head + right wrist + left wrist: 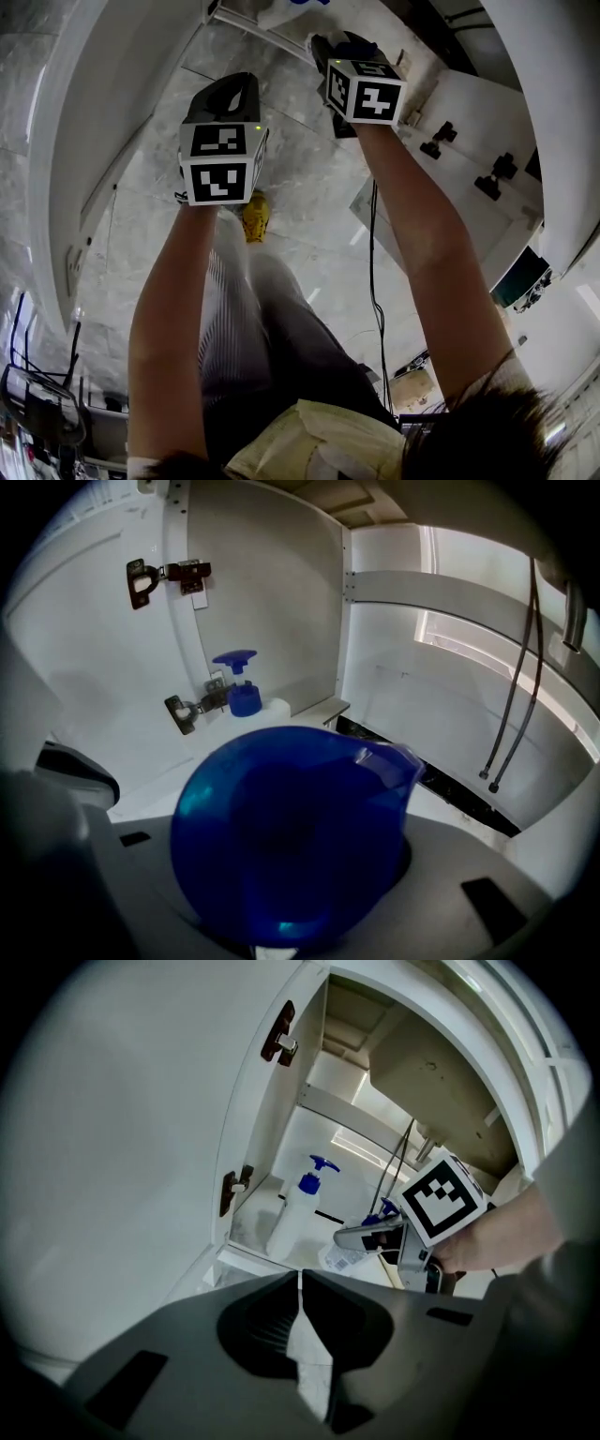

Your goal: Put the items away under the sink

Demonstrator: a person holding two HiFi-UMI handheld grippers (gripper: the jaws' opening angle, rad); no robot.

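The under-sink cabinet stands open in front of me. Inside, at the left near the door hinge, stands a white pump bottle with a blue pump head. My right gripper reaches into the cabinet and is shut on a blue-capped bottle; the cap fills the space between its jaws. From the left gripper view that bottle's labelled body shows under the right gripper's finger. My left gripper hangs back outside the cabinet, shut, with nothing in it.
The open white door with two dark hinges is at the left. Two thin hoses hang down at the right inside the cabinet. A marble floor and a yellow shoe lie below.
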